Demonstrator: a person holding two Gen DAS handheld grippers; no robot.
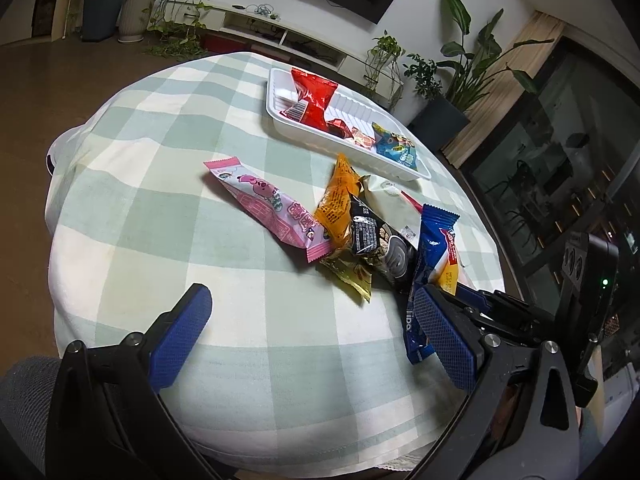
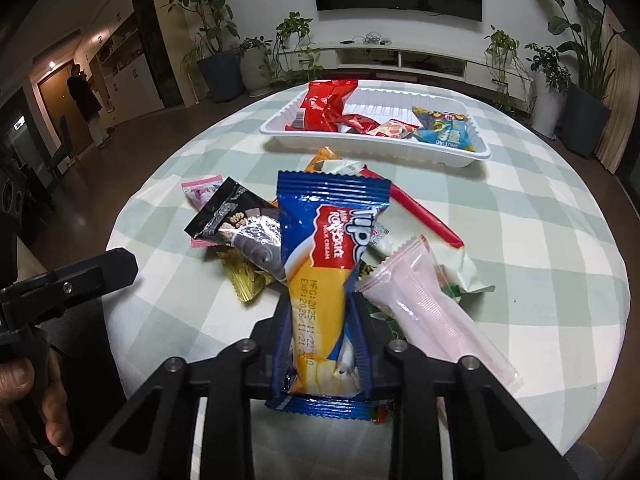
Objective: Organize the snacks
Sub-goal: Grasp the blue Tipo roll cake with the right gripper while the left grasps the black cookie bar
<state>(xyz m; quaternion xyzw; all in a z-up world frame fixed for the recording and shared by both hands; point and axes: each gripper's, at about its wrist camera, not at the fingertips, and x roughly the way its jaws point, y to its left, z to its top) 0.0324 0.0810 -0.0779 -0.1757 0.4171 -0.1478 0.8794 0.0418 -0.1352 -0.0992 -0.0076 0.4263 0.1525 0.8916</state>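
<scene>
**Lift the blue pack clean out of the pile**

Left hand-held gripper (image 1: pixel 312 344) sits wide apart over the tabletop (image 1: pixel 160 240). Right hand-held gripper (image 2: pixel 320 332) is clamped on the blue pack (image 2: pixel 324 264); I'd lift straight up before heading to the tray (image 2: pixel 460 156), or neighbours drag along.

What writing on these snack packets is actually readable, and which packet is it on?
"MILK CREAM": blue and yellow wafer packet, held in the right claw.
"EXP: 2026": same packet; the rest of the dates is blurred.
"SHUTIAO": blue packet in the white tray.
Print on the pink, orange and black packets: too small to read.
</scene>
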